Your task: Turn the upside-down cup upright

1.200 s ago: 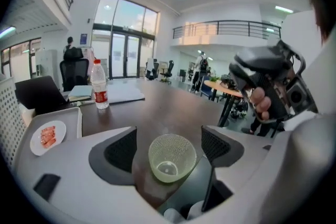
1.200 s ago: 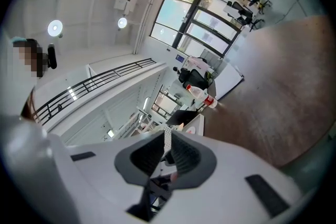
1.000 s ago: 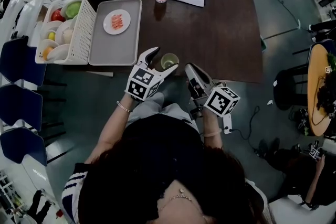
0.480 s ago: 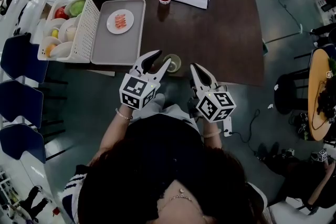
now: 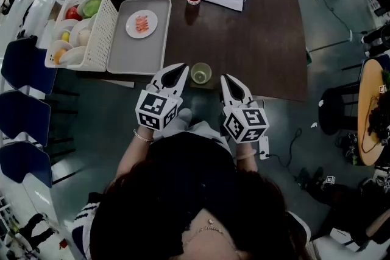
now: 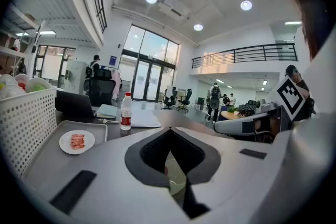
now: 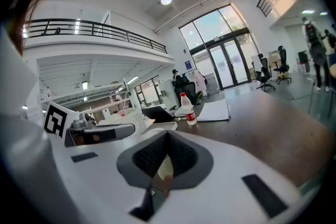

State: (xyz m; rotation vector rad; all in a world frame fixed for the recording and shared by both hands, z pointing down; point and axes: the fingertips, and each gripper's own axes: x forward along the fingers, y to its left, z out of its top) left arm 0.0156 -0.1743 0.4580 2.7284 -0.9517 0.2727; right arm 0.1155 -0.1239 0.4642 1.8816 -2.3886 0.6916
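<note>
Cup (image 5: 200,73): stands mouth up between the two claws, so it looks already upright; it is close to the near edge of the tabletop (image 5: 262,39).
Left claw (image 5: 175,73): jaws pressed together and holding nothing, with the cup just to its right.
Right claw (image 5: 233,87): also closed and empty, with the cup to its left and slightly ahead.
Tip-over risk: a sideways swing of either closed claw could clip the rim.
Cause: both claws sit near a cup that looks light.
Edge risk: a nudge toward the person could push it off the tabletop.
</note>
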